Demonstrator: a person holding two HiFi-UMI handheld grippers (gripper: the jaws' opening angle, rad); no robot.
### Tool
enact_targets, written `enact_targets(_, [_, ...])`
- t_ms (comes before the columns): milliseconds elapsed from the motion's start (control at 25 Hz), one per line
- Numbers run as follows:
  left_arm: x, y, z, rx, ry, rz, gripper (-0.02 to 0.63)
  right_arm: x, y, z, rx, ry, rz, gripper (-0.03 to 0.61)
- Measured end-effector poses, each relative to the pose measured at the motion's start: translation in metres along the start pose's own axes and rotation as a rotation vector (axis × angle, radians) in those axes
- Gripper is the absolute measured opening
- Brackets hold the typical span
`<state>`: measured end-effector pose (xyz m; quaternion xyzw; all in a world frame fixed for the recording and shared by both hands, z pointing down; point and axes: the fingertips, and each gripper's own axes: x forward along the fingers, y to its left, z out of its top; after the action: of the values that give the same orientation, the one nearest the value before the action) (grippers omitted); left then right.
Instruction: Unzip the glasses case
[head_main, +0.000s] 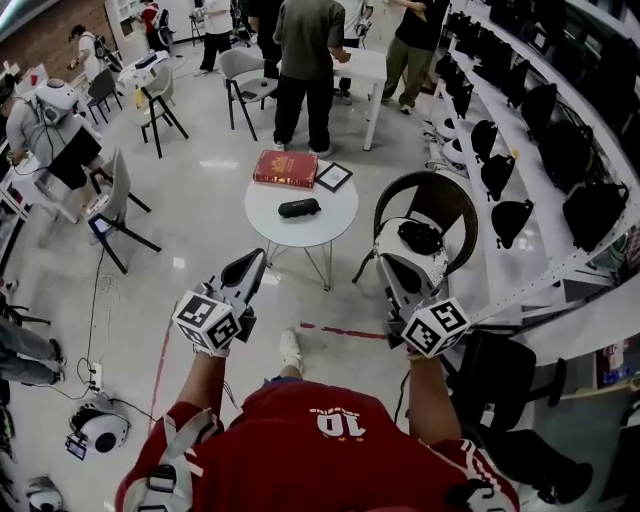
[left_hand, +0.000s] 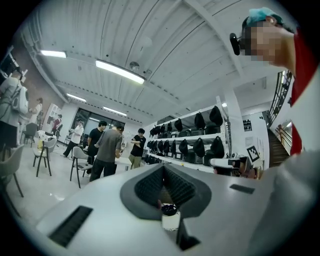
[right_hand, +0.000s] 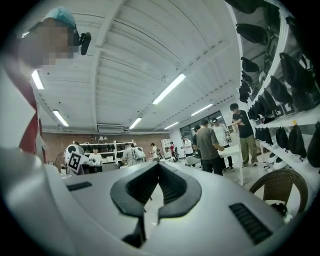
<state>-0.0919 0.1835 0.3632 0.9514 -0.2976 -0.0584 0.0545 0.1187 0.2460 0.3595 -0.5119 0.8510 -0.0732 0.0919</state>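
"Where's the glasses case (head_main: 299, 208)?"

"On the round white table (head_main: 322, 232), near its middle. It's the small black one, lying just in front of the red book (head_main: 285, 168) and the black frame (head_main: 334, 177)."

"And the person in the red shirt?"

"Standing back from the table with both grippers held out level towards it. The left gripper (head_main: 256, 258) has its fingers closed tip to tip, with nothing between them. The right gripper (head_main: 388, 264) is the same, pinched together and empty."

"So the case is on its own?"

"Yes, well apart from both. I can't tell from here whether its zip is done up. The wicker chair (head_main: 440, 190) stands just beside the table, on the right gripper's side."
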Motion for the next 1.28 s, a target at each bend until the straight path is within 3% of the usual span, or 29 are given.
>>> enact_targets(880, [0.119,0.200,0.030,0.010,0.017,-0.010,0.008,0.217,-0.083,0.019,-0.030,0.046,-0.029,0.014])
enact_targets(1280, [0.141,0.261,0.027,-0.015,0.015,-0.030,0.008,0.272,-0.097,0.011,-0.051,0.076,-0.066,0.014])
